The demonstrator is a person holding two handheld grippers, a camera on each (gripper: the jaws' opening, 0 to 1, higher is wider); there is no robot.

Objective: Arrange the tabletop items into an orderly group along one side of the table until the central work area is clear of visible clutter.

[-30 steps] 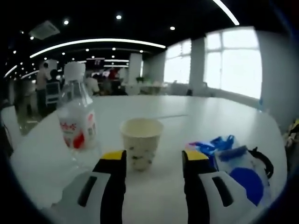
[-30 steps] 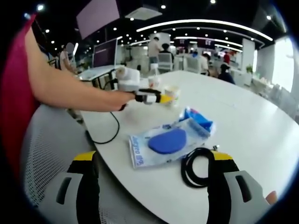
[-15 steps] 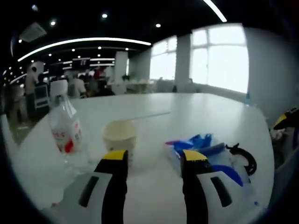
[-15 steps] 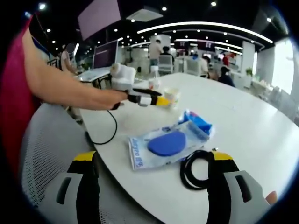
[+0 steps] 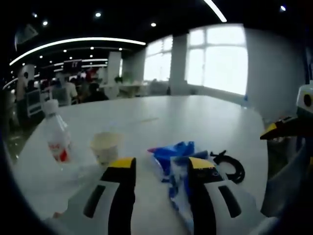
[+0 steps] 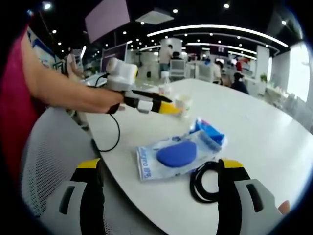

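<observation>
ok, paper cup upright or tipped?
Upright: the paper cup stands on its base on the table, rim up, beside the bottle.

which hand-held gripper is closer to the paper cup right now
Left. The left hand-held gripper hangs open above the table just short of the paper cup. The right hand-held gripper sits back at the table's near edge, beyond the blue packet and black cable.

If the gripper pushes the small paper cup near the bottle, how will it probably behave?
The small pale paper cup stands upright with an open top and looks empty, so it is probably very light and may tip or slide. Its thin wall would likely crush under a hard squeeze. The clear plastic bottle stands close beside it.
</observation>
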